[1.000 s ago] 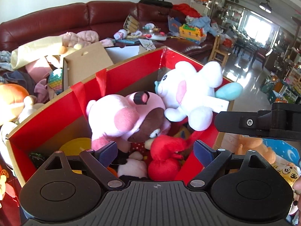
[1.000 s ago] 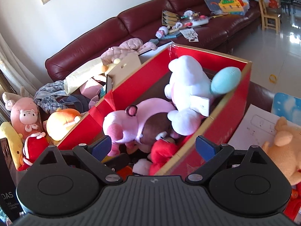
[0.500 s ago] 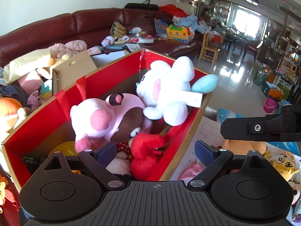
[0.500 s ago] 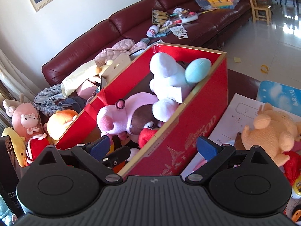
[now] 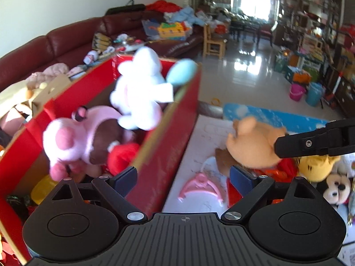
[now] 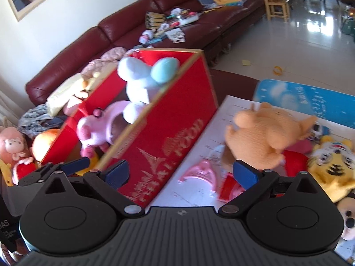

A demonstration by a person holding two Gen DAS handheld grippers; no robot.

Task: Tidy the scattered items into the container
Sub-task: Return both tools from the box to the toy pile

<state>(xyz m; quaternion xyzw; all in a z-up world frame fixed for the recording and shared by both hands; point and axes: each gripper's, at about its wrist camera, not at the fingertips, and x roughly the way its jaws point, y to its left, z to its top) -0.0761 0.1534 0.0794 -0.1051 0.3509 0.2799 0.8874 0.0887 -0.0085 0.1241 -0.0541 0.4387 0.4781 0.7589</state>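
A red cardboard box (image 5: 175, 130) (image 6: 177, 119) holds a pink plush (image 5: 75, 133) (image 6: 97, 124), a white plush with a blue ear (image 5: 137, 88) (image 6: 142, 75) and a red plush (image 5: 122, 157). Right of the box, an orange plush (image 5: 250, 141) (image 6: 264, 133), a yellow tiger plush (image 6: 332, 164) (image 5: 317, 166) and a pink plastic piece (image 5: 199, 188) (image 6: 199, 173) lie on white paper. My left gripper (image 5: 183, 177) is open and empty over the box's right wall. My right gripper (image 6: 180, 173) is open and empty above the box's outer side and the pink piece.
A dark red sofa (image 6: 124, 26) strewn with toys and clothes runs behind the box. More plush toys (image 6: 15, 146) sit left of it. A blue mat (image 6: 310, 97) lies beyond the orange plush. A mouse plush (image 5: 335, 188) is at the right. Glossy floor (image 5: 244, 66) stretches beyond.
Both grippers have swung right, from over the box interior to its right wall and the toys beside it. Both stayed open and empty. The views are now motion-blurred.
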